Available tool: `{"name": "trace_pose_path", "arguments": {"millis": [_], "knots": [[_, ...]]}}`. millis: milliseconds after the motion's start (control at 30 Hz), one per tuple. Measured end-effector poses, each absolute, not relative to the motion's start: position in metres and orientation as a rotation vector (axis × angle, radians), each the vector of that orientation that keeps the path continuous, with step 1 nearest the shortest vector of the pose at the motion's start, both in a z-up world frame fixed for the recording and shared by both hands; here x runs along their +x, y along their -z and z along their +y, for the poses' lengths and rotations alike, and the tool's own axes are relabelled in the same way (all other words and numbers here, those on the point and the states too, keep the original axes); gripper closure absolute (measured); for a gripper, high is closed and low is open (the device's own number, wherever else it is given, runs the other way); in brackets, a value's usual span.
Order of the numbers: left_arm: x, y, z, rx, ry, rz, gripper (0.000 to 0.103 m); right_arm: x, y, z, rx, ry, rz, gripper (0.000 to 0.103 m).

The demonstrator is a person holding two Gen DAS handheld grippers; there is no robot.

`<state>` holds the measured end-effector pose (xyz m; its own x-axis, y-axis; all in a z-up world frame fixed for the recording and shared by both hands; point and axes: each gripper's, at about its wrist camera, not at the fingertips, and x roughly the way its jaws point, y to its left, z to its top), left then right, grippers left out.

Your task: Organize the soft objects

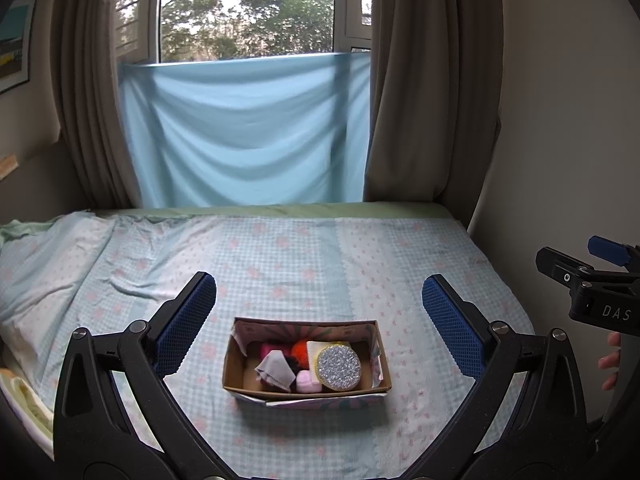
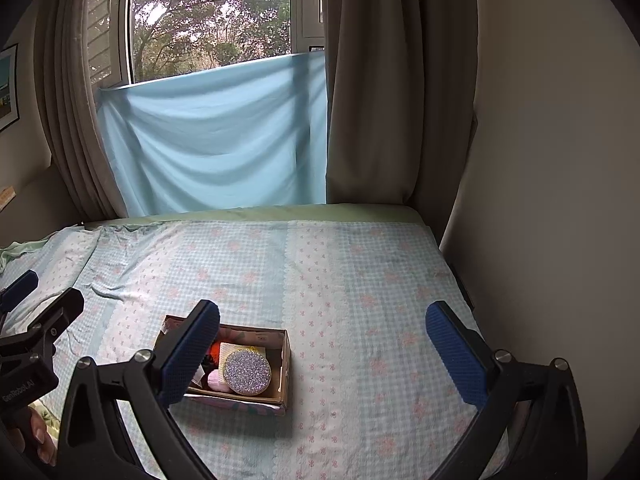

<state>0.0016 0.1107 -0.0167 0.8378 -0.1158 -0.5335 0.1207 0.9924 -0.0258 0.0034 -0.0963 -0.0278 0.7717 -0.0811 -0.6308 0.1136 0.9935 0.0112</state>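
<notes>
Left wrist view: we held both tools wide open and empty, the left tool (image 1: 319,300) above the filled cardboard box (image 1: 306,394) on the bed (image 1: 360,248), the right tool (image 2: 323,332) beside it.

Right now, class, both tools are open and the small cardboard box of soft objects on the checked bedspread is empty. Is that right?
Not quite. The small cardboard box is not empty: the left wrist view shows a round silver glittery sponge and other soft items in it. Both the left tool and the right tool are open.

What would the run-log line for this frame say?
left gripper: open, empty | right gripper: open, empty | cardboard box: on bed, holds soft items | silver sponge: in box
</notes>
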Motion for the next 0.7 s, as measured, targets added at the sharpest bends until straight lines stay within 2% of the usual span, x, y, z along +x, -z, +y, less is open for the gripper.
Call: {"name": "trace_pose_path", "arguments": {"millis": [700], "knots": [[0.0024,0.014,0.1187,-0.01,0.113,0.531,0.0,0.0071,0.0256,-0.0935,0.047,0.103,0.684,0.0]]}}
